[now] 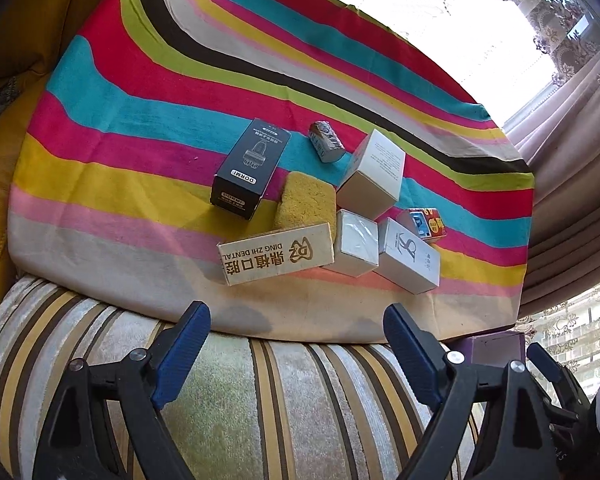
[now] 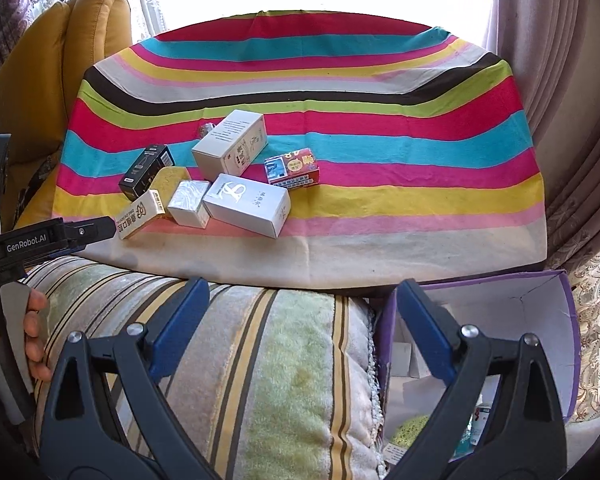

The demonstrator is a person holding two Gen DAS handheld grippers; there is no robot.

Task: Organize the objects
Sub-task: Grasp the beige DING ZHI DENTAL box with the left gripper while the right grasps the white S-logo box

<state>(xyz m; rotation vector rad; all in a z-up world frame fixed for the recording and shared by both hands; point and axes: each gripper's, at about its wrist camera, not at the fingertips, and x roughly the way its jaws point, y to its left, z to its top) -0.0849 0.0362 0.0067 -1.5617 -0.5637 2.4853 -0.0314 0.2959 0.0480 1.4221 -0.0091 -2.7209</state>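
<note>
Several small boxes lie clustered on a striped cloth (image 1: 140, 128): a black DORMI box (image 1: 249, 168), a yellow sponge (image 1: 306, 200), a beige Ding Zhi Dental box (image 1: 276, 254), a tall white box (image 1: 374, 174), a silver box (image 1: 356, 246), a white box with a logo (image 1: 410, 256), a red packet (image 1: 422, 222) and a foil-wrapped item (image 1: 326, 141). My left gripper (image 1: 296, 344) is open and empty, just short of the cloth's near edge. My right gripper (image 2: 304, 320) is open and empty above the striped cushion (image 2: 260, 360); the cluster (image 2: 246, 204) lies ahead to its left.
A purple open box (image 2: 540, 304) holding several small items stands at the right, under my right gripper's right finger. A yellow sofa (image 2: 60, 60) is at the left. Curtains (image 2: 560, 80) hang at the right. My left gripper (image 2: 72, 236) shows in the right wrist view.
</note>
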